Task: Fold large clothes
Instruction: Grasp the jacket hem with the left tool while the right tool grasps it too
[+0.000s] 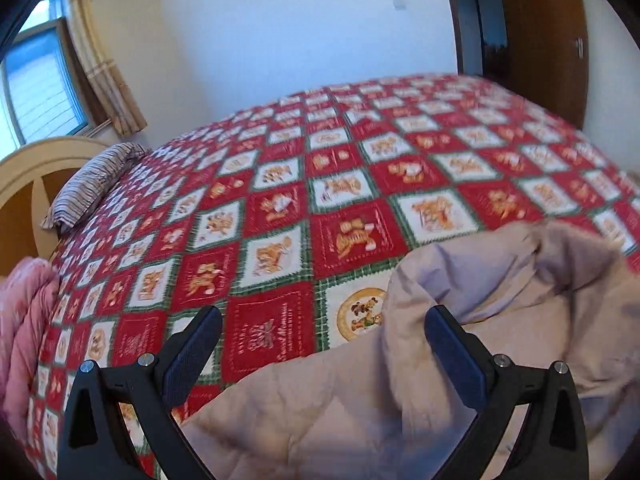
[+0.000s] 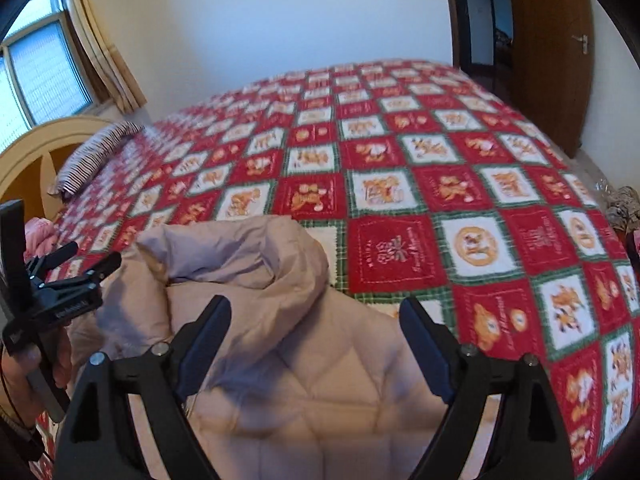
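A pink quilt is seen bunched at the left edge of the bed, with a striped pillow near the headboard. The left claw is held spread, with nothing pinched. A beige quilted coat is heaped on the near side of the bed, and the right claw is held spread above it, gripping nothing.

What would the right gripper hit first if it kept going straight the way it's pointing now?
Most likely the beige quilted jacket. The right gripper, jaws open and empty, points down at its bunched fabric lying on the patchwork bedspread. Depth is unclear, but nothing shows in between.
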Demonstrator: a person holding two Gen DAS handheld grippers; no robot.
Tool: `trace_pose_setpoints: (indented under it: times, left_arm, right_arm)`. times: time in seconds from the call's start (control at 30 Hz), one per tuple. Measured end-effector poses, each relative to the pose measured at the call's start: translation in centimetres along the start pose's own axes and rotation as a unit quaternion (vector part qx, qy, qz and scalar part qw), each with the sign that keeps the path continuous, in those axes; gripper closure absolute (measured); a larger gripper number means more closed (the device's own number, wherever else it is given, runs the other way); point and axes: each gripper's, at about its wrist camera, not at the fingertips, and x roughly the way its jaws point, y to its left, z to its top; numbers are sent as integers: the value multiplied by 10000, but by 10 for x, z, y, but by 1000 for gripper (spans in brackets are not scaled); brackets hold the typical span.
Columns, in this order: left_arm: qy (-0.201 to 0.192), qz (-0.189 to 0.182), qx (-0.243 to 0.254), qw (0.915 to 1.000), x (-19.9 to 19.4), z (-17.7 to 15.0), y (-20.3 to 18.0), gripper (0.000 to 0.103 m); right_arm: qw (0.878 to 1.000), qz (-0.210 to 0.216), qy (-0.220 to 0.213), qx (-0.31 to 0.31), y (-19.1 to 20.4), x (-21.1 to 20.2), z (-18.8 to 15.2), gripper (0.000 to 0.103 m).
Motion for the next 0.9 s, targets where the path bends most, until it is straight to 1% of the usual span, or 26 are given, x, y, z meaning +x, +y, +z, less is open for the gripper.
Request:
trace_pose_setpoints:
  times: [0.07,0.1,0.13,0.17,0.2,0.23,0.27,0.3,0.33,0.37,0.4,0.47,0.57,0.67,0.77,0.9]
  left_arm:
    - [5,-48,-39,10000,9,0,-2,1]
    - [5,-87,-40,10000,12,1,-3,2]
    - [-7,-137,-17,9999,14,1,-5,5]
    - [-20,-187,33,9998,16,1,-8,19]
    - [18,-257,107,9996,19,1,-11,41]
    - [104,-387,165,9991,23,-1,-13,54]
    - [196,-588,194,9979,26,-3,-14,78]
    - [216,-697,226,9971,26,-4,-15,91]
    - [158,-687,268,9972,23,-6,-15,92]
    - [59,-673,302,9973,20,-7,-15,94]
    - [-54,-678,340,9971,14,-9,-13,97]
    - [-184,-721,361,9966,4,-12,-7,99]
    - [-430,-726,418,9956,-12,-23,3,100]
    - [-491,-715,442,9952,-22,-39,11,101]
    - [-460,-728,409,9954,-22,-54,16,101]
    - [-308,-646,489,9962,-10,-74,9,102]
  right_arm:
    - [9998,-43,147,-102,2,17,3,15]
    - [9996,-91,189,-184,3,24,4,15]
    - [9993,-160,220,-270,5,30,4,17]
    - [9989,-202,259,-345,6,34,4,24]
    - [9982,-224,328,-442,8,39,3,29]
    - [9977,-223,382,-510,8,43,3,40]
    - [9972,-227,421,-569,9,46,2,52]
    - [9966,-238,441,-652,11,48,0,58]
    - [9961,-253,435,-724,12,48,-1,71]
    - [9953,-294,402,-826,13,47,-3,81]
    - [9945,-334,362,-924,14,44,-6,84]
    - [9936,-354,286,-1038,13,36,-11,89]
    - [9917,-368,150,-1222,11,21,-20,93]
    - [9903,-346,109,-1338,9,11,-31,94]
    - [9882,-380,55,-1486,7,6,-41,95]
    - [9852,-530,196,-1620,4,16,-56,96]
